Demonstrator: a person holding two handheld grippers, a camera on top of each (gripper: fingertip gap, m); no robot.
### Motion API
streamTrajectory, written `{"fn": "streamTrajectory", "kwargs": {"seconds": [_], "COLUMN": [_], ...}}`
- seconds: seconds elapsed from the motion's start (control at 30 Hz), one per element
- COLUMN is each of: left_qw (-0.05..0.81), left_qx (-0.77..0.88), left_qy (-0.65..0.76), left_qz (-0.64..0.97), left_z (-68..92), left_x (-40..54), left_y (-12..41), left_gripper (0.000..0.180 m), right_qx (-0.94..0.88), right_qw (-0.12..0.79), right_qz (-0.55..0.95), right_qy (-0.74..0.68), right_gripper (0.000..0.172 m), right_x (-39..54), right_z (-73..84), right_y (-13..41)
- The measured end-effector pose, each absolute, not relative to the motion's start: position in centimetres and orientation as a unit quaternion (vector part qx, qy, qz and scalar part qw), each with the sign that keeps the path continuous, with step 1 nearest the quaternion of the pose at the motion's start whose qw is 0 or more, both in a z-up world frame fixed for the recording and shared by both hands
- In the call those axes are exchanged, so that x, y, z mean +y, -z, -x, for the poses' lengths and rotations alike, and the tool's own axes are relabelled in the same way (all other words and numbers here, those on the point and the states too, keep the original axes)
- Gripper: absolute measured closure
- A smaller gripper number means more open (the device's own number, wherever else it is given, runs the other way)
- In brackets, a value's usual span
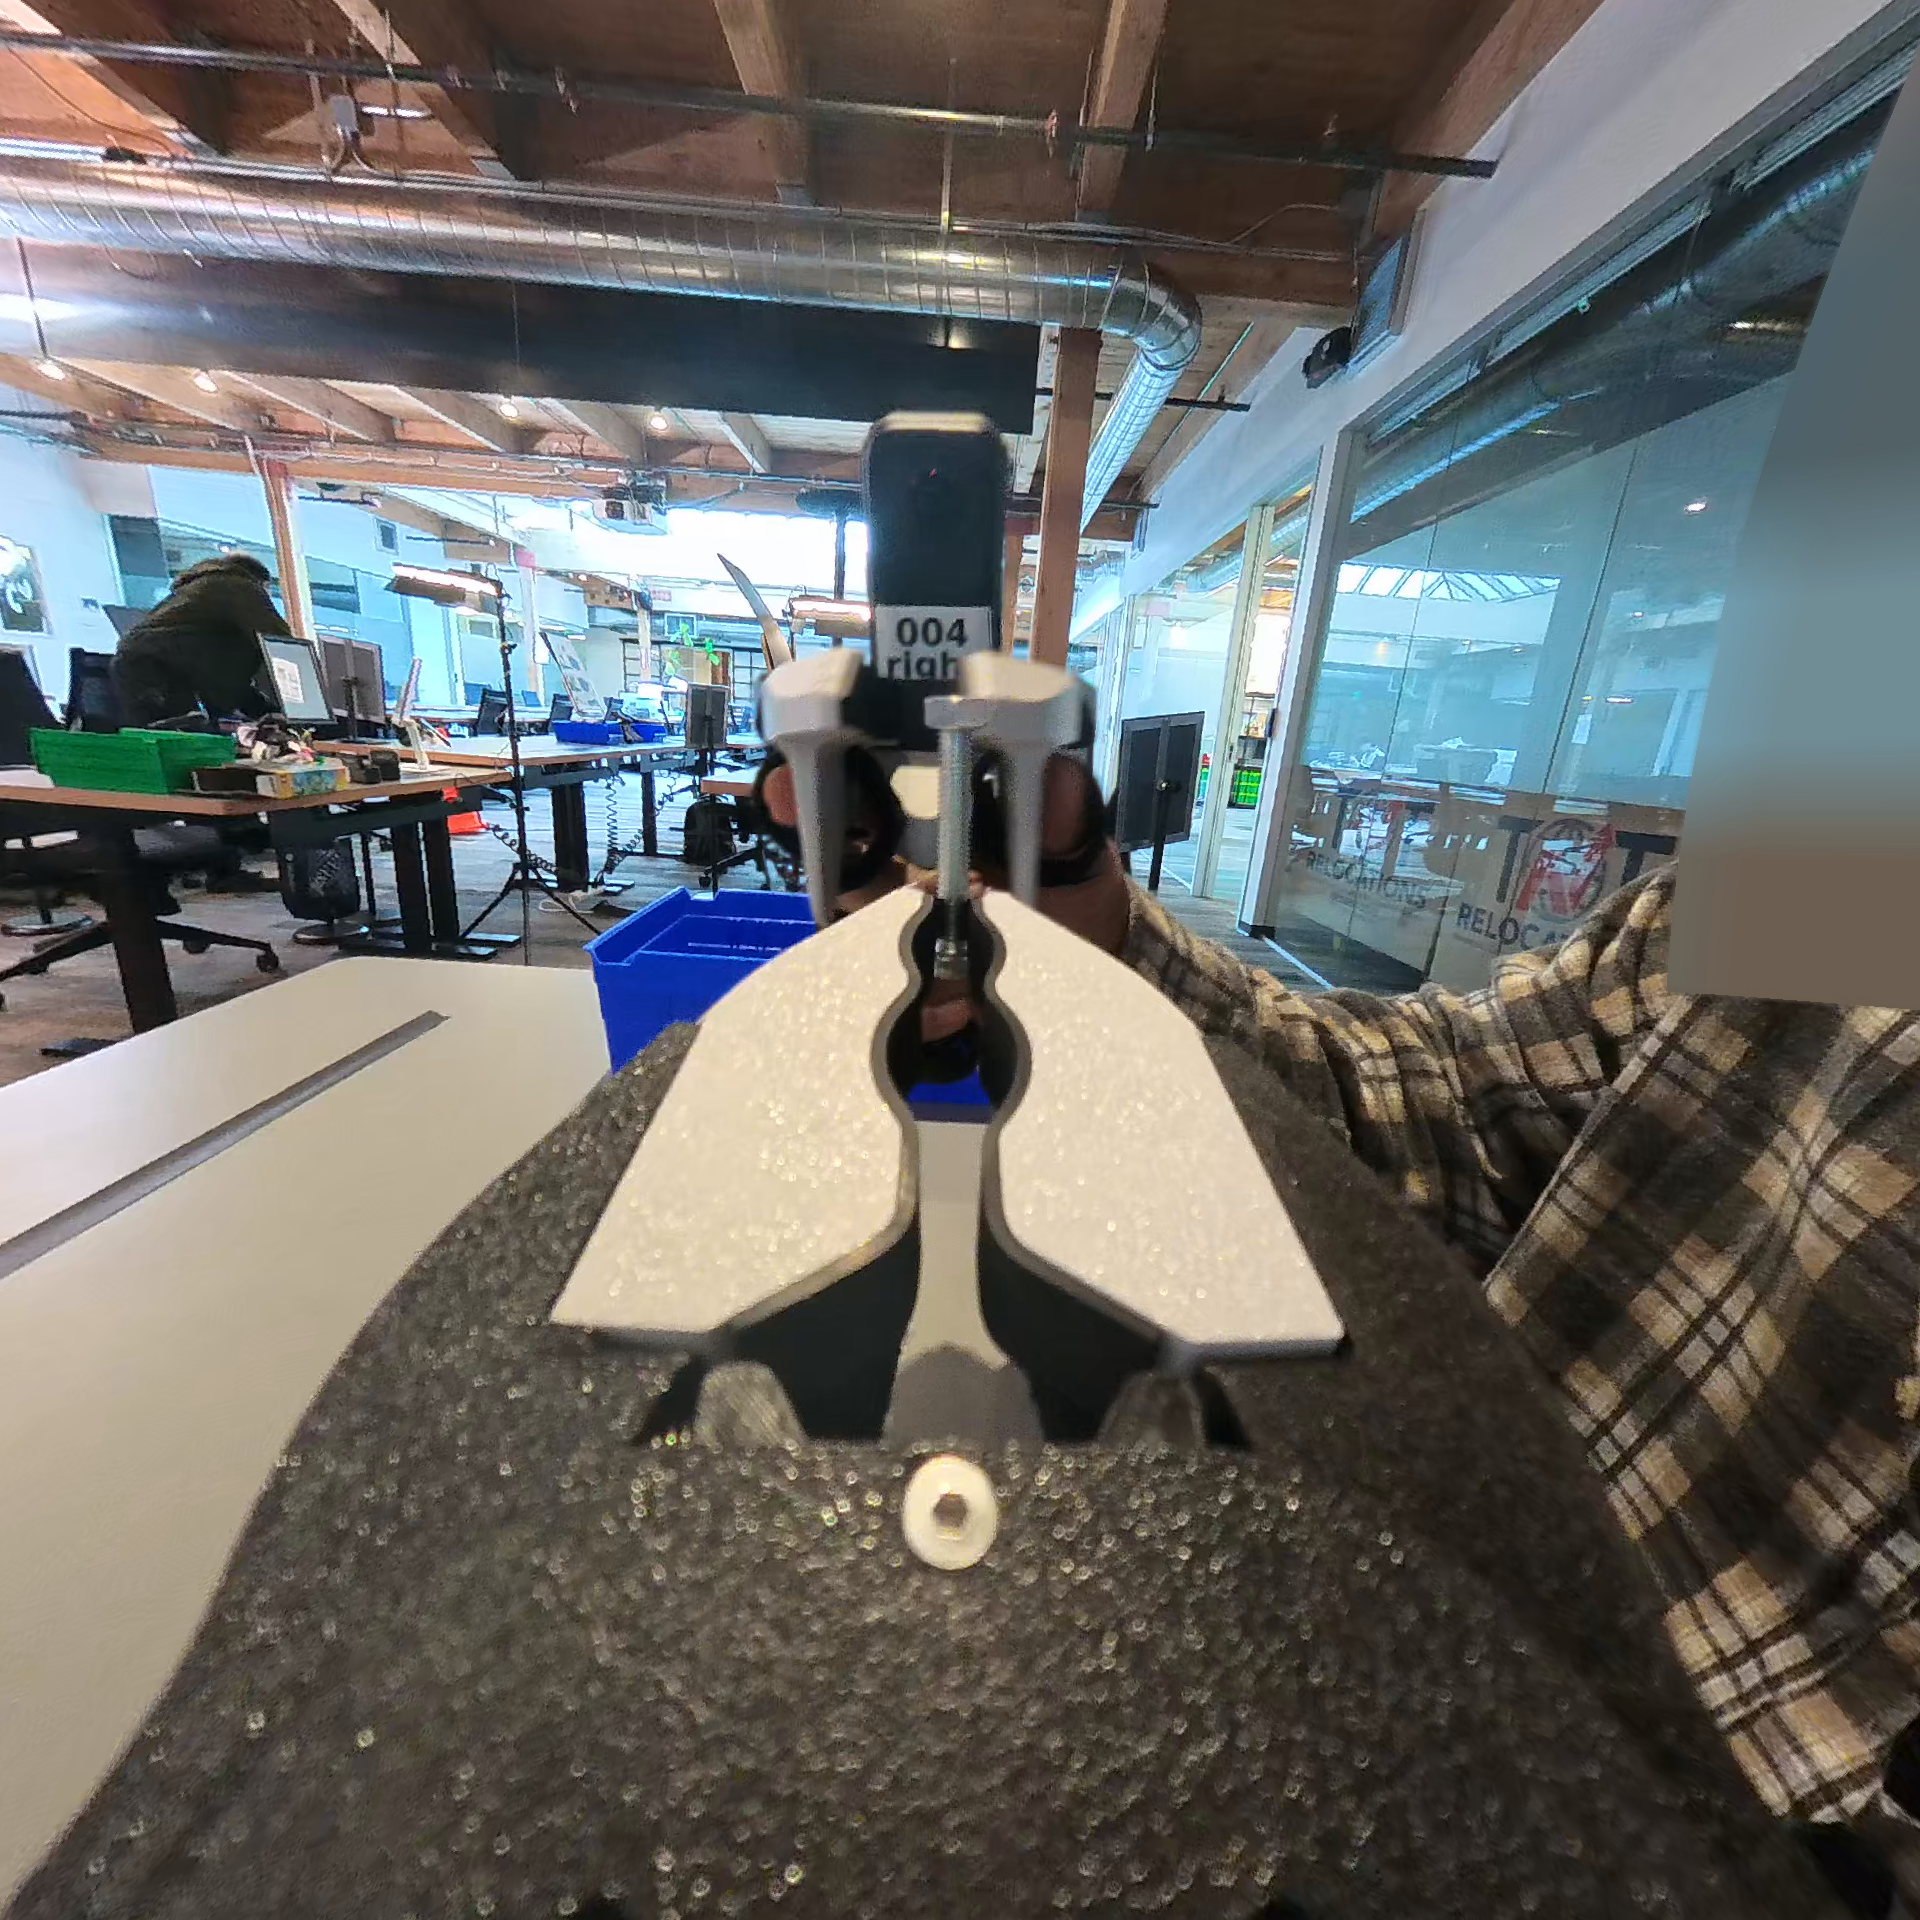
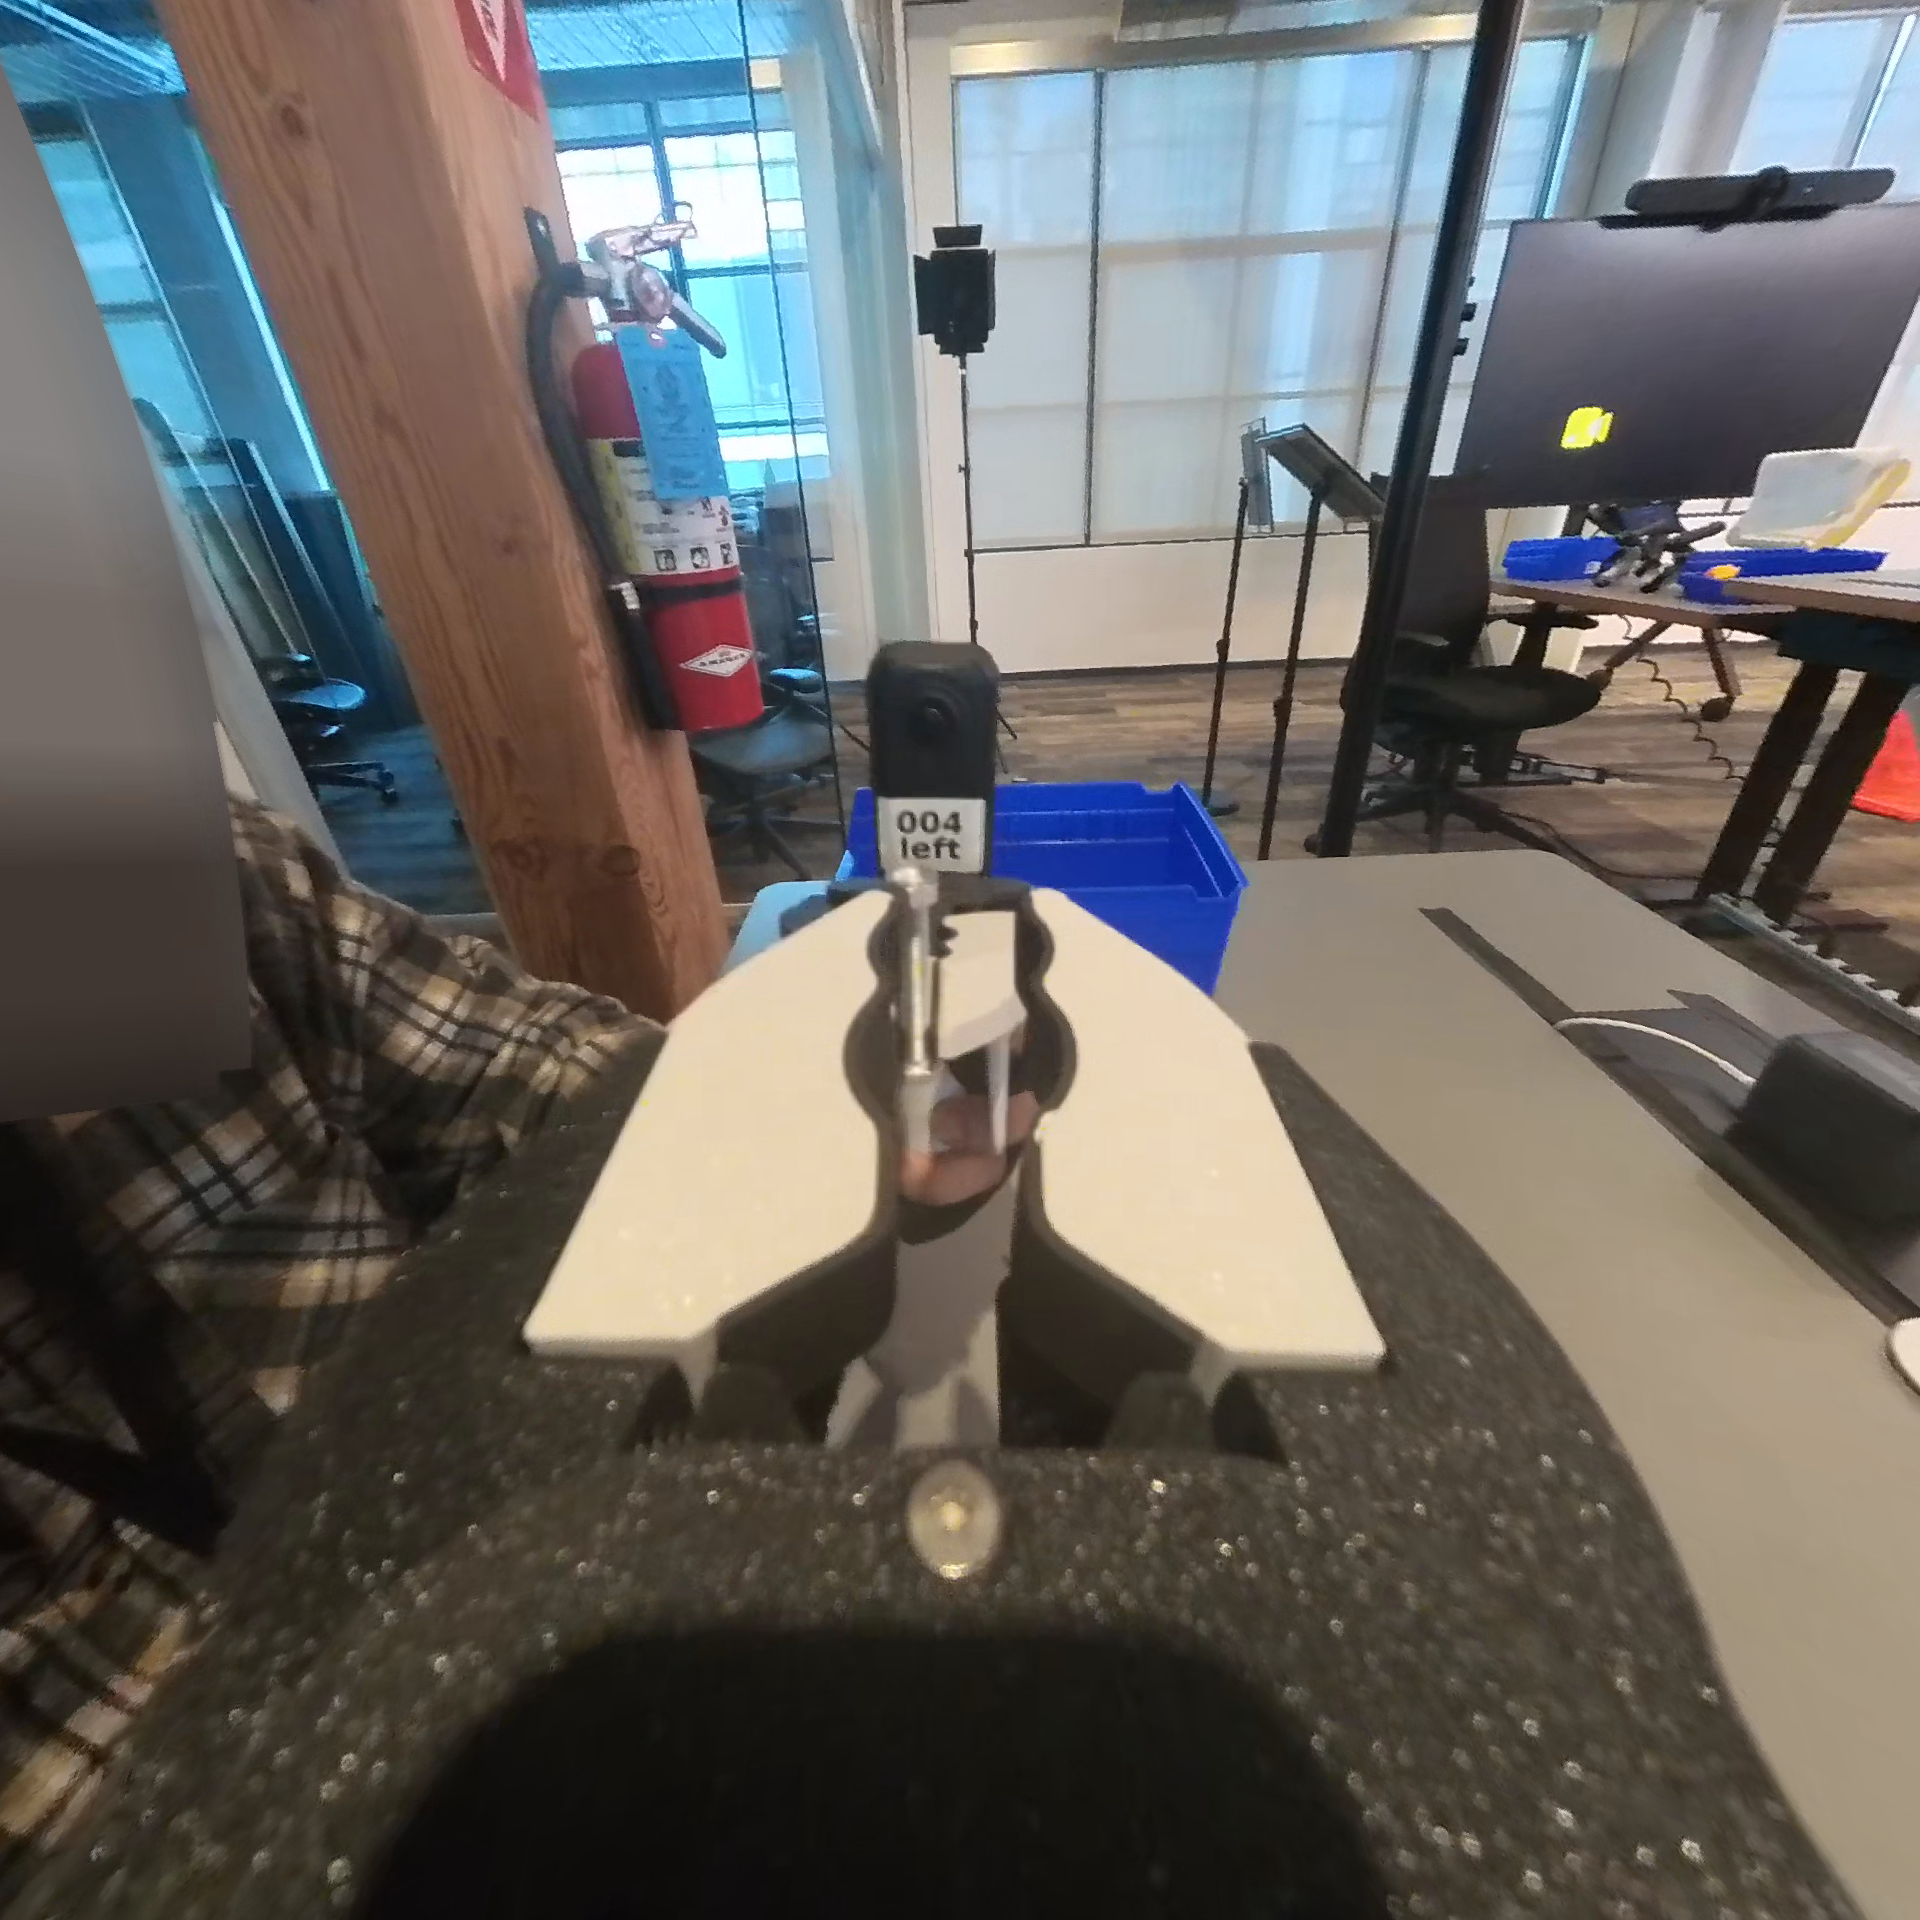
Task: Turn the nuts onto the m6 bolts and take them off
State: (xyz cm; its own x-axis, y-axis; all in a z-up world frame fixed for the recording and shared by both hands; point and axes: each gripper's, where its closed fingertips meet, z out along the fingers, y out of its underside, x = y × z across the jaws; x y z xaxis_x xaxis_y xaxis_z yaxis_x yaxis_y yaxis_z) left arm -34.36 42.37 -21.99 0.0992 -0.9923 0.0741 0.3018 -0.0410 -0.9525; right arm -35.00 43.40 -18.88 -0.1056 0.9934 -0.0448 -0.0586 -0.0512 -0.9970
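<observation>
Jaws apparently around bolt (image 1: 953, 831), bin (image 1: 686, 961) behind.

The 2 grippers face each other closely, left gripper (image 1: 951, 914) clamping the bolt (image 1: 954, 821) between the spread fingers (image 1: 821, 821) of the right gripper (image 2: 961, 914). A blue bin (image 2: 1122, 862) stands just behind, at the table (image 2: 1455, 997) edge. A plaid sleeve (image 1: 1558, 1195) blocks 1 side.

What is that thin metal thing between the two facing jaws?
A silver hex-head bolt, its threaded end pinched in the left gripper. Its head sits between the right gripper's spread jaws, clearest in the left wrist view.
</observation>
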Motion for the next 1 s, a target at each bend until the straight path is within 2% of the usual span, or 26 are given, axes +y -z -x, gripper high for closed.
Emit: {"fn": "streamTrajectory", "kwargs": {"seconds": [0.6, 0.7, 0.8, 1.0], "left_qw": [0.585, 0.583, 0.584, 0.581], "left_qx": [0.375, 0.377, 0.376, 0.379], "left_qy": [0.553, 0.552, 0.552, 0.555], "left_qz": [0.46, 0.461, 0.462, 0.46], "left_z": [34.4, 34.3, 34.3, 34.2], "left_x": [42.4, 42.4, 42.4, 42.3], "left_y": [21.9, 22.1, 22.0, 22.1], "left_gripper": [0.176, 0.176, 0.176, 0.176], "right_qx": [-0.501, -0.508, -0.51, -0.502], "right_qw": [0.469, 0.466, 0.463, 0.466], "right_qz": [0.472, 0.471, 0.463, 0.442], "right_qy": [-0.553, -0.551, -0.558, -0.58], "right_gripper": [0.144, 0.147, 0.162, 0.162], "right_x": [42.9, 42.7, 42.5, 42.3], "right_z": [35.8, 36.3, 36.1, 35.7], "right_y": [18.8, 19.0, 18.9, 18.0]}}
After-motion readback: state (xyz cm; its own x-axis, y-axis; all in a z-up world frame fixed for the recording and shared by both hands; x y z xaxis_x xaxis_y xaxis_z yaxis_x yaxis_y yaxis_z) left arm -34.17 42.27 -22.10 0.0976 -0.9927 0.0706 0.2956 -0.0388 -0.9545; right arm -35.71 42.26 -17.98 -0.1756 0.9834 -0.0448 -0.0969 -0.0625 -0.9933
